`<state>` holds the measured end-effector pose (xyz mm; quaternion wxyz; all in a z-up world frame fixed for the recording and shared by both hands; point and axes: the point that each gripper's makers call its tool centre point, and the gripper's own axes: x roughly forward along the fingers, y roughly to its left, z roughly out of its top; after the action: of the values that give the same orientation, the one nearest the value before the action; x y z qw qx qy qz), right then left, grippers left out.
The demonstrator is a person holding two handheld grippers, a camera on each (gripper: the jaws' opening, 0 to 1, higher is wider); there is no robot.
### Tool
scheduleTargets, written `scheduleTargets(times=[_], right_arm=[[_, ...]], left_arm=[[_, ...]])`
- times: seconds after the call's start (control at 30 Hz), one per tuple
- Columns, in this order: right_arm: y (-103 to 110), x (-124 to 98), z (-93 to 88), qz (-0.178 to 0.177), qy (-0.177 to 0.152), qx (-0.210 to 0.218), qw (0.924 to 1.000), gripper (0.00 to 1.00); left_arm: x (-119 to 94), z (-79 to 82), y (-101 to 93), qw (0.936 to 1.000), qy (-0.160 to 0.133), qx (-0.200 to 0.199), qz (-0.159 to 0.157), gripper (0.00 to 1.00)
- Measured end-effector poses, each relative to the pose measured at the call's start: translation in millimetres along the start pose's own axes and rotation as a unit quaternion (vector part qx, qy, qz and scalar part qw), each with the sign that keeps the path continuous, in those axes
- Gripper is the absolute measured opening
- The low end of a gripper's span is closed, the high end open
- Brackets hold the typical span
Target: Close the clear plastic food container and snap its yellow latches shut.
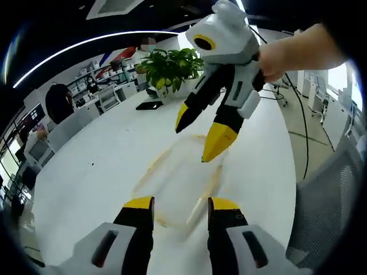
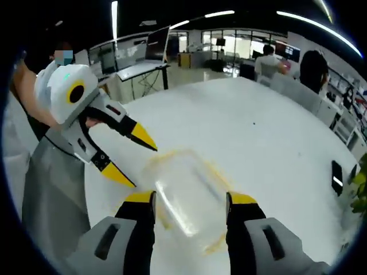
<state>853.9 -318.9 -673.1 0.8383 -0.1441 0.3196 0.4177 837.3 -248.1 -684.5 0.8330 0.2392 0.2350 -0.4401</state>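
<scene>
Two tools, left tool (image 1: 180,205) and right tool (image 2: 190,200), gape apart above the container (image 2: 183,197).

Clear container (image 2: 186,197) with yellow latches on a white table (image 2: 269,132) — tools (image 1: 181,207) yellow-tipped, black.

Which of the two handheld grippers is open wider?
Neither clearly: the left gripper and right gripper both hold their jaws apart above the clear container.
</scene>
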Motion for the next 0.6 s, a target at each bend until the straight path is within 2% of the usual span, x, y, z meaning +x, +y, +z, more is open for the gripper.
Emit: scheduleTargets(times=[0.13, 0.3, 0.4, 0.6], right_arm=[[-4.0, -5.1, -7.4, -0.023, -0.006, 0.012, 0.9996, 0.47], [-13.2, -14.9, -12.7, -0.061, -0.033, 0.036, 0.9969, 0.47], [-13.9, -17.7, -17.6, -0.069, -0.043, 0.053, 0.9953, 0.48], [-14.0, -21.8, -34.6, -0.093, -0.052, 0.072, 0.9917, 0.51]], left_arm=[[-0.2, -5.3, 0.9, 0.9997, 0.000, -0.024, 0.006, 0.30], [-2.6, -7.8, 9.4, 0.9976, -0.012, -0.062, 0.029, 0.30], [-3.3, -10.3, 14.1, 0.9960, -0.016, -0.078, 0.040, 0.30], [-2.9, -16.9, 17.4, 0.9897, -0.033, -0.129, 0.052, 0.30]])
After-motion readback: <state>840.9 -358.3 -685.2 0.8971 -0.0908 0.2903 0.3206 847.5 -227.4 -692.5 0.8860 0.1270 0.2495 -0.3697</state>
